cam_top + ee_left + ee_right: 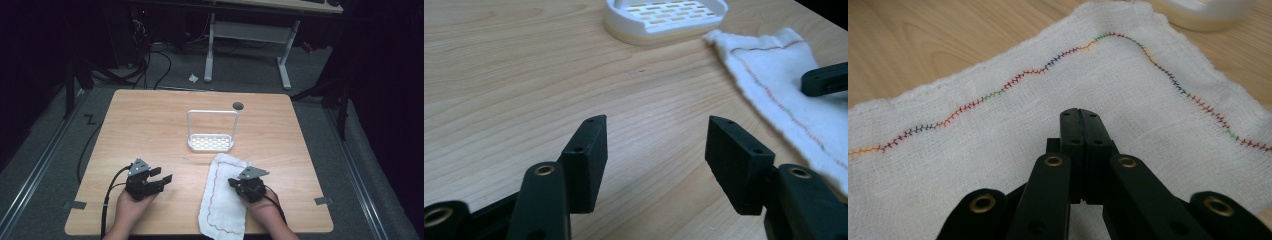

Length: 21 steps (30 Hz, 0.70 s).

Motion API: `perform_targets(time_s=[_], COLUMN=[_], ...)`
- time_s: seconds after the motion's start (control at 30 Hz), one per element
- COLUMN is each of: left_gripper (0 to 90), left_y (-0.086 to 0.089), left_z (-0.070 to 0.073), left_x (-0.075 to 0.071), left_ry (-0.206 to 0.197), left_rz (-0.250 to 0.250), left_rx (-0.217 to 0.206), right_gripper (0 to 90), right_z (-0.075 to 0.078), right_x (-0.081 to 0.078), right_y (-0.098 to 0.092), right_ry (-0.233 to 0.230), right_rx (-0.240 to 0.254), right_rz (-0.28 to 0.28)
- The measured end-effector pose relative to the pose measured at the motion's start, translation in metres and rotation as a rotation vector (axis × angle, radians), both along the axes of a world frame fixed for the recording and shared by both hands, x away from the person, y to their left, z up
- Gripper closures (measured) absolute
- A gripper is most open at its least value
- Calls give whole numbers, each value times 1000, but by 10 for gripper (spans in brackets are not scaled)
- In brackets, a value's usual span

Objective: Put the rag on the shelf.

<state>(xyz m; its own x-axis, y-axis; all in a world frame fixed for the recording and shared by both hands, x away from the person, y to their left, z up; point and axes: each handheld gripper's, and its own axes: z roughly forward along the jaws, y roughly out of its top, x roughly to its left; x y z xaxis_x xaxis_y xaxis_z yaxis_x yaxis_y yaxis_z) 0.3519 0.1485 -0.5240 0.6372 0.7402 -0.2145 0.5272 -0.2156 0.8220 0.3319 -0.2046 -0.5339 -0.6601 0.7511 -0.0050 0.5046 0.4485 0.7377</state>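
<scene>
A white cloth (222, 200) with a wavy multicoloured stitch line lies flat on the wooden table, and its near end hangs over the front edge. My right gripper (232, 182) rests over the cloth's right side, its jaws pressed together with nothing visible between them. In the right gripper view the shut gripper (1081, 112) points across the cloth (998, 140) just inside the stitching. My left gripper (164, 176) is open over bare wood to the left of the cloth. In the left gripper view, that gripper (656, 122) has only table between its pads, with the cloth (804, 100) off to the right.
A white slotted rack (211, 142) with a tall wire handle stands at the table's middle, just beyond the cloth. A small dark round spot (238, 105) sits behind it. Bare wood (150, 125) stretches to the left and back. Desk legs and cables lie beyond the table.
</scene>
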Motion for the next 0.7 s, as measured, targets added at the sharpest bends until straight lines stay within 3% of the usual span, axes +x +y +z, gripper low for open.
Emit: perform_targets(time_s=[0.17,0.3,0.37,0.43,0.5,0.57,0.63,0.7], left_gripper=[424,435,457,550,622,691,727,731], left_y=[-23,-50,-64,-76,-87,-96,-98,-96], left_z=[-1,-3,-4,-5,-7,-12,-14,-13], left_x=[-6,-14,-19,-23,-27,-27,-29,-30], left_ry=[-2,2,6,12,-1,3,-17,6], left_rz=[-64,-133,-183,-229,-252,-261,-264,-276], left_rx=[10,17,23,25,60,135,156,153], right_gripper=[900,900,894,891,892,893,893,893], right_z=[0,-1,2,7,10,8,2,-1], right_x=[-4,-7,-8,-7,-4,0,3,2], right_y=[34,46,45,38,28,20,16,14], right_ry=[-11,-14,-22,-55,-68,-60,-31,-28], right_rx=[-15,-13,-8,8,24,13,-3,-2], right_rz=[72,102,98,65,25,-2,-12,-4])
